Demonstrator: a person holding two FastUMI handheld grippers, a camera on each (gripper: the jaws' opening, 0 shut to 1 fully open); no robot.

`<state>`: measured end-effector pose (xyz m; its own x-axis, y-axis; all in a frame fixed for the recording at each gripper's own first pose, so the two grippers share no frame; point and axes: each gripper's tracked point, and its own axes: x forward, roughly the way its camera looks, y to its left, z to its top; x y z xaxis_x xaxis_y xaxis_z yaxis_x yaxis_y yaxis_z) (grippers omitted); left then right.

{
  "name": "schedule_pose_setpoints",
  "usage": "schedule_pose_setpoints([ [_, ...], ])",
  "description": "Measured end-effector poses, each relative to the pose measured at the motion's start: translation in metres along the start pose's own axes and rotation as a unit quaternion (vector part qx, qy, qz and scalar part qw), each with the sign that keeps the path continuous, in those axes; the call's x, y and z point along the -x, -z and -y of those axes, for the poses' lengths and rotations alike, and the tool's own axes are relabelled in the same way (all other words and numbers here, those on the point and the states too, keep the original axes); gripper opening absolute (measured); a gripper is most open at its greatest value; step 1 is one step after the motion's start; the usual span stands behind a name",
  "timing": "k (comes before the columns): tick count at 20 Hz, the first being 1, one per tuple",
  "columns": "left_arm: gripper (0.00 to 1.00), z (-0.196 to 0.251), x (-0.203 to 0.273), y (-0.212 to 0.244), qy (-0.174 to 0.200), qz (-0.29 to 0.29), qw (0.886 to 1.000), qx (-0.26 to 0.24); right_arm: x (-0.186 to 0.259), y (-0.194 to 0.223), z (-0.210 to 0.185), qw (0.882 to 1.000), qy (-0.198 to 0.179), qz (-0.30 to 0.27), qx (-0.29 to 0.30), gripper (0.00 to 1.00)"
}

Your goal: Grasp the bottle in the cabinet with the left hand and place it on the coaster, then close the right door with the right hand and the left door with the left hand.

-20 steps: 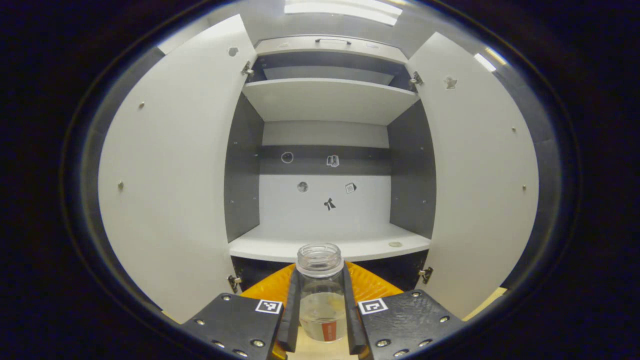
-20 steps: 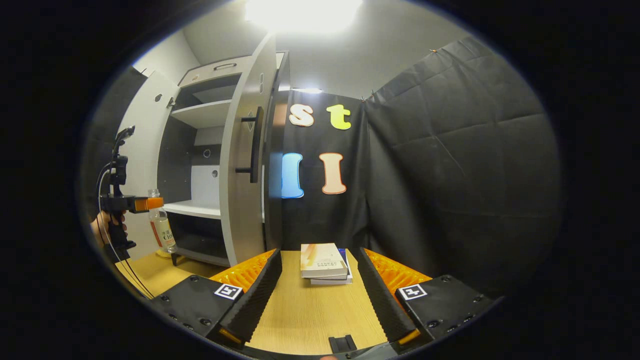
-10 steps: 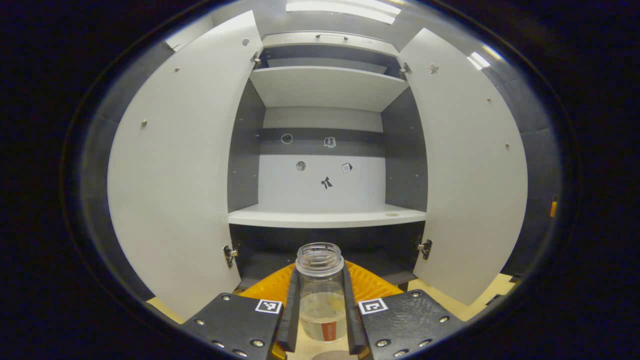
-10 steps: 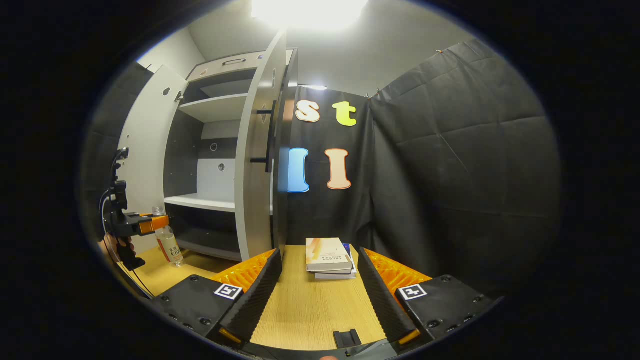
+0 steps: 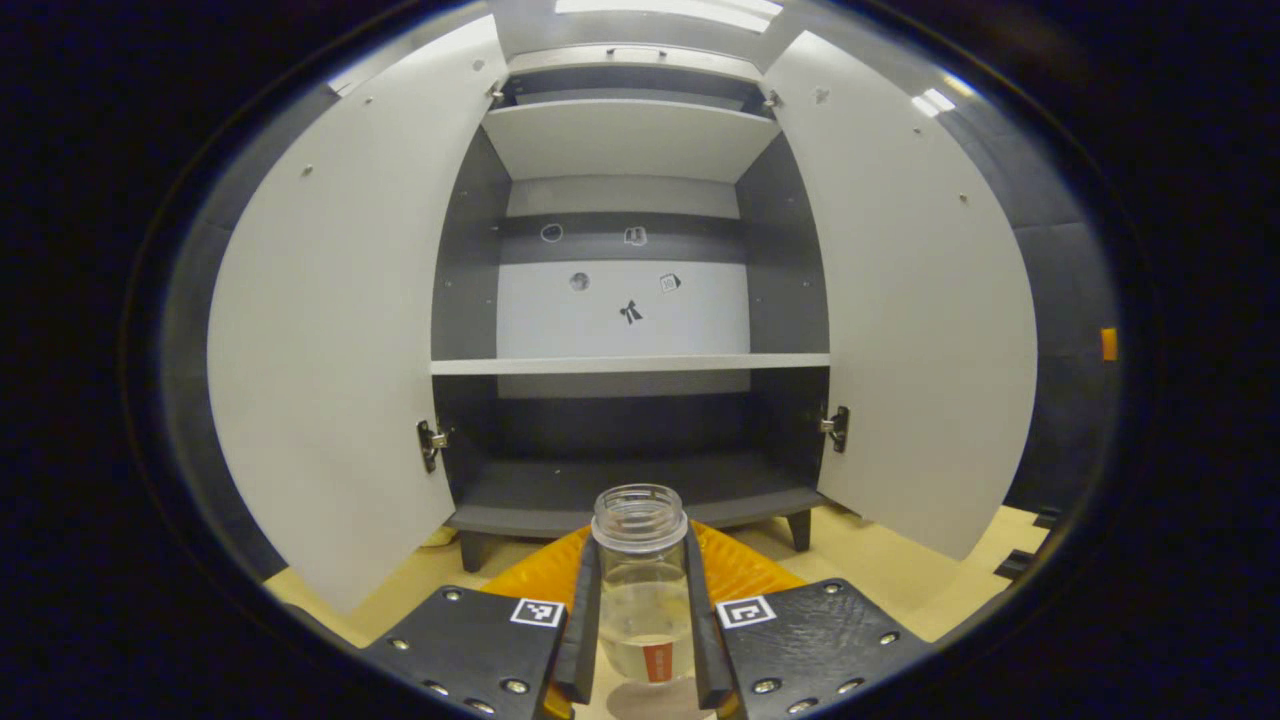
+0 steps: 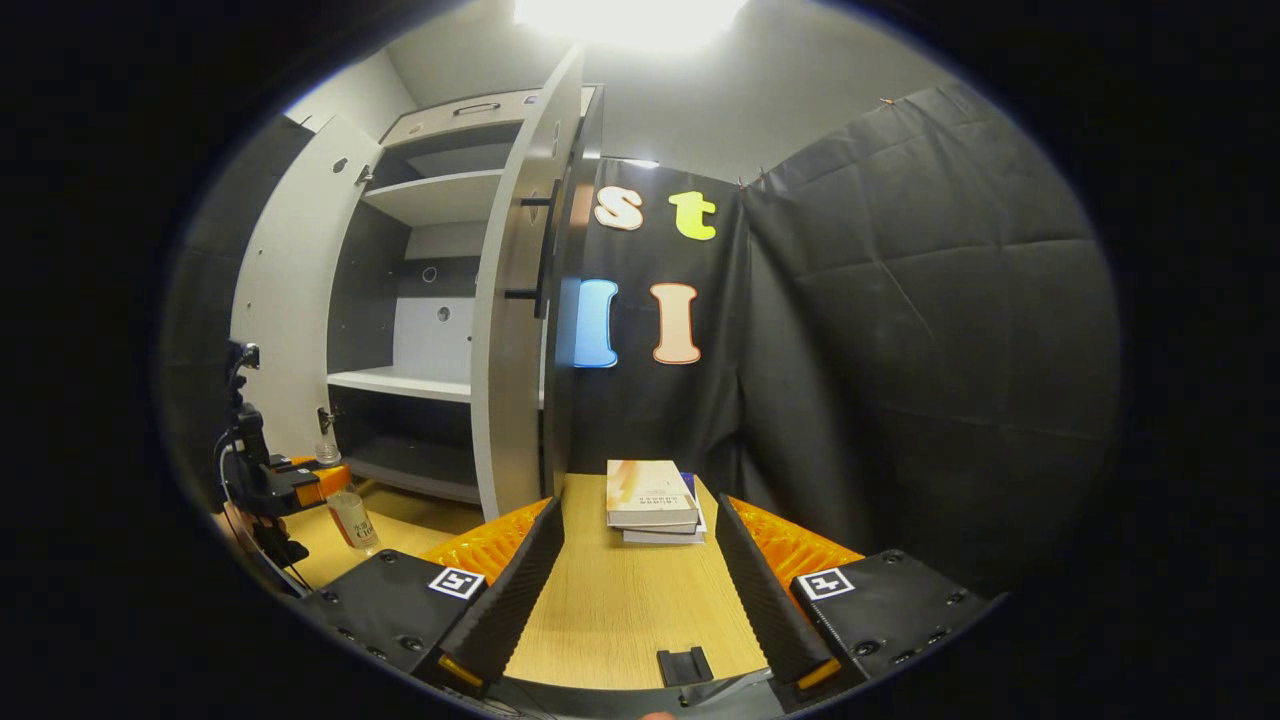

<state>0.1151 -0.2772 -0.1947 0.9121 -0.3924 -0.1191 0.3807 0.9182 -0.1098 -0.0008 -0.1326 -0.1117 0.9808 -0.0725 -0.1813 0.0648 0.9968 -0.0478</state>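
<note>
Lowered: left hand-held gripper (image 5: 640,640) pinching bottle (image 5: 640,585); base cut off; right hand-held gripper (image 6: 640,590) spread.

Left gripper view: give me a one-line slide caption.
Left tool shut on the clear bottle, low over the table before the open cabinet.

No legible text; bottle (image 5: 640,590) label unreadable

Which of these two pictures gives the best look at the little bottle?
The left gripper view: the bottle stands close, clamped between the left gripper. The right gripper view shows it small and far off at the left edge.
</note>
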Motion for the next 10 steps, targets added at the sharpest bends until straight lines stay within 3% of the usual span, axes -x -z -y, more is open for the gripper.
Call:
schedule_pose_setpoints([
  [10, 0.41, 0.004, 0.008, 0.057, -0.019, -0.032, 0.999, -0.003, 0.002, 0.009, 0.004, 1.000, 0.002, -0.016, 0.008, 0.97],
])
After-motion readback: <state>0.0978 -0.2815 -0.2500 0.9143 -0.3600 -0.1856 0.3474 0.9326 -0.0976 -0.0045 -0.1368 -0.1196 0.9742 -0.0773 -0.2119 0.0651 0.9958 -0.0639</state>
